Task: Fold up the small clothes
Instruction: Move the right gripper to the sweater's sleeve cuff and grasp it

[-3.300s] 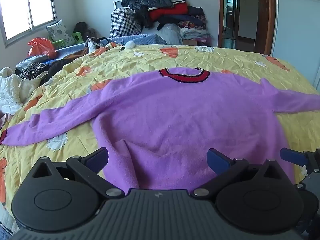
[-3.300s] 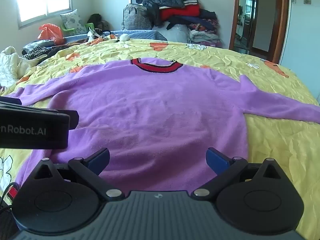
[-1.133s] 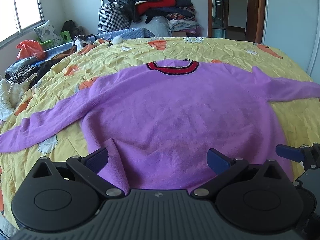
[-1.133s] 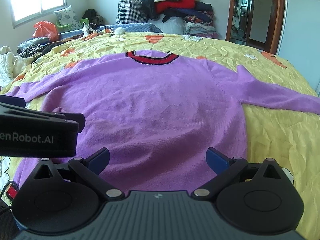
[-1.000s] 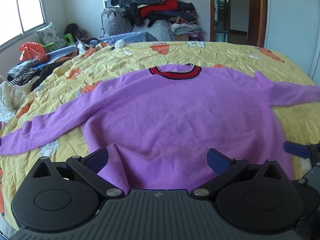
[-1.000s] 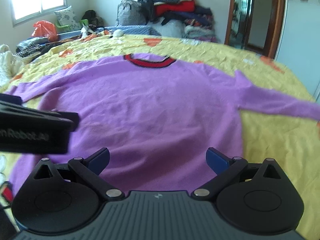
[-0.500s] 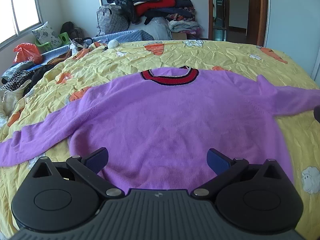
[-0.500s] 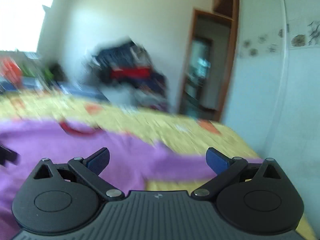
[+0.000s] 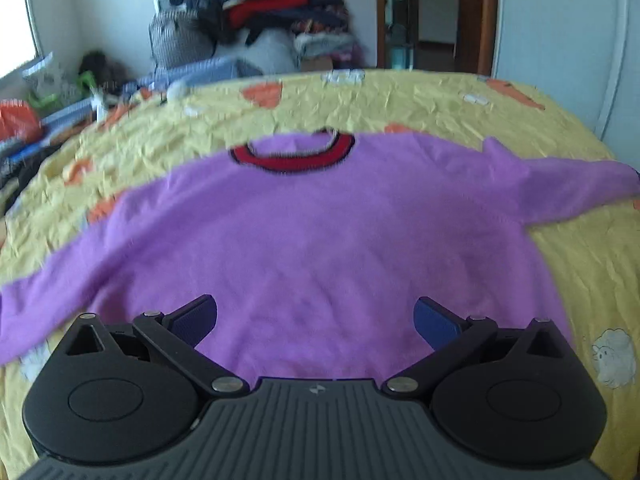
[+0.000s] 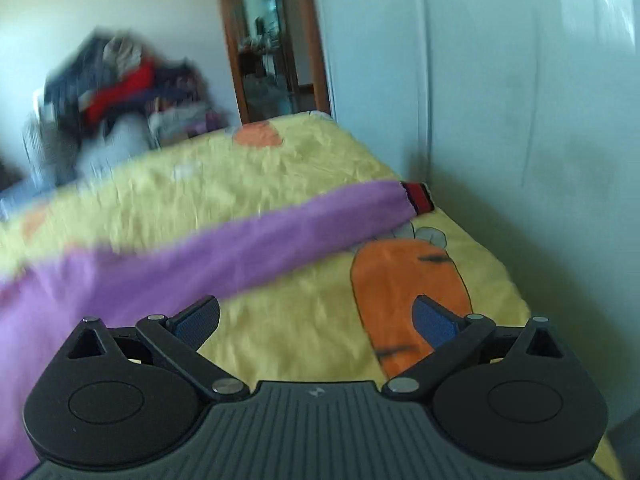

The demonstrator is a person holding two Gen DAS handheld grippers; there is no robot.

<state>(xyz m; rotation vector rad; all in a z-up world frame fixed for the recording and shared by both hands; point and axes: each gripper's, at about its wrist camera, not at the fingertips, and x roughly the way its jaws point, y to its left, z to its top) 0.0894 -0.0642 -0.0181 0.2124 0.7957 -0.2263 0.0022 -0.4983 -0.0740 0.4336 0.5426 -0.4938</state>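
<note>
A purple sweater point(image 9: 312, 232) with a red and black collar point(image 9: 292, 158) lies flat on the yellow bedspread point(image 9: 400, 104), both sleeves spread outward. My left gripper point(image 9: 315, 316) hovers open over the sweater's hem, holding nothing. In the right wrist view the sweater's right sleeve point(image 10: 240, 240) runs across the bed and ends in a red cuff point(image 10: 418, 196) near the bed's edge. My right gripper point(image 10: 316, 318) stands open above the bedspread, just in front of that sleeve, with nothing between its fingers.
A heap of clothes and bags point(image 9: 256, 40) is stacked against the far wall beyond the bed. A doorway point(image 9: 432, 16) opens at the back right. A white wall point(image 10: 520, 120) runs close along the bed's right side. Clutter point(image 9: 40, 112) lies at the far left.
My right gripper has swung away from the sweater's body to the right, toward the right sleeve and its cuff. The left gripper has shifted slightly toward the middle of the hem.
</note>
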